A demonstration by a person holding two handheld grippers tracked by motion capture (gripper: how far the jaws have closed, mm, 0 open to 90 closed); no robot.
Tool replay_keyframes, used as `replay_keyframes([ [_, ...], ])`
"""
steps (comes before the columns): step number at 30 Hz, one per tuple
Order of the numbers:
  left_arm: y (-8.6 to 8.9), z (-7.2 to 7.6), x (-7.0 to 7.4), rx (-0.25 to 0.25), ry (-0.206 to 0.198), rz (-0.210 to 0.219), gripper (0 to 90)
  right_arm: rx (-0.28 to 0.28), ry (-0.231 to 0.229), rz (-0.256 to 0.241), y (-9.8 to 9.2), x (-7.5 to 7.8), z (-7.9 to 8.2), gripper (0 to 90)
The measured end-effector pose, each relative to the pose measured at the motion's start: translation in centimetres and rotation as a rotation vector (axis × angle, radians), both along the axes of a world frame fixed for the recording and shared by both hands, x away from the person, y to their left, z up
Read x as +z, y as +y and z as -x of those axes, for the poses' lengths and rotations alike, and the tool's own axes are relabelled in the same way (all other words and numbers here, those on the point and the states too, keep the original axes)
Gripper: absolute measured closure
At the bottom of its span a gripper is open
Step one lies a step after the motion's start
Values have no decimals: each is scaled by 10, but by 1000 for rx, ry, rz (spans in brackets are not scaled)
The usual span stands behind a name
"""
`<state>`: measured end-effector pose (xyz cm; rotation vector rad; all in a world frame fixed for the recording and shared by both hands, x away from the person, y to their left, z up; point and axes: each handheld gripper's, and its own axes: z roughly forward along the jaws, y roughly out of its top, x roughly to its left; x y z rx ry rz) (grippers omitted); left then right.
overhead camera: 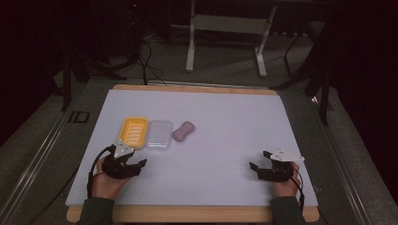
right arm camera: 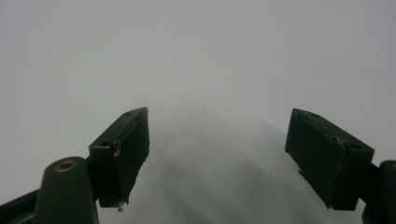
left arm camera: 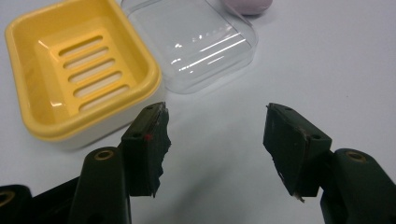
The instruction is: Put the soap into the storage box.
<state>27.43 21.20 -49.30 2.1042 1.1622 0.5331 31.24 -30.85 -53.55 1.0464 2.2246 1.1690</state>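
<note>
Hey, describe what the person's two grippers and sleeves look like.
Both the left gripper and right gripper are black with two blocky jaws, brass-coloured pivot screws, a grey three-cornered plate on top and a trailing black cable. The sleeves are dark green.

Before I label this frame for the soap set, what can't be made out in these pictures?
- Pink soap: cut off by the top edge in the left gripper view.
- Yellow soap dish: its near side wall sits behind the left hand-held gripper jaw there.
- Clear lid: too small and transparent in the high view to tell its rim details.
- Room beyond the table: too dark.
</note>
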Motion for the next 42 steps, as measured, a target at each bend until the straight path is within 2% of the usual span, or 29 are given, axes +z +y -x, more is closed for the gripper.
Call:
replay_keyframes([
  [8,-5,-7,16,-20,-12,-13,404,0,-1,-1,0,0,0,211],
  [21,-17,-23,30,-50,-11,-51,399,-2,-6,-5,-1,0,0,208],
  [25,-19,-28,32,-60,-5,-47,399,1,-7,-8,-1,0,1,204],
  [28,-20,-30,34,-68,0,-16,399,1,-9,-8,-1,0,1,203],
  [42,-31,-44,45,-100,-12,-31,400,0,-10,-10,-1,0,1,200],
])
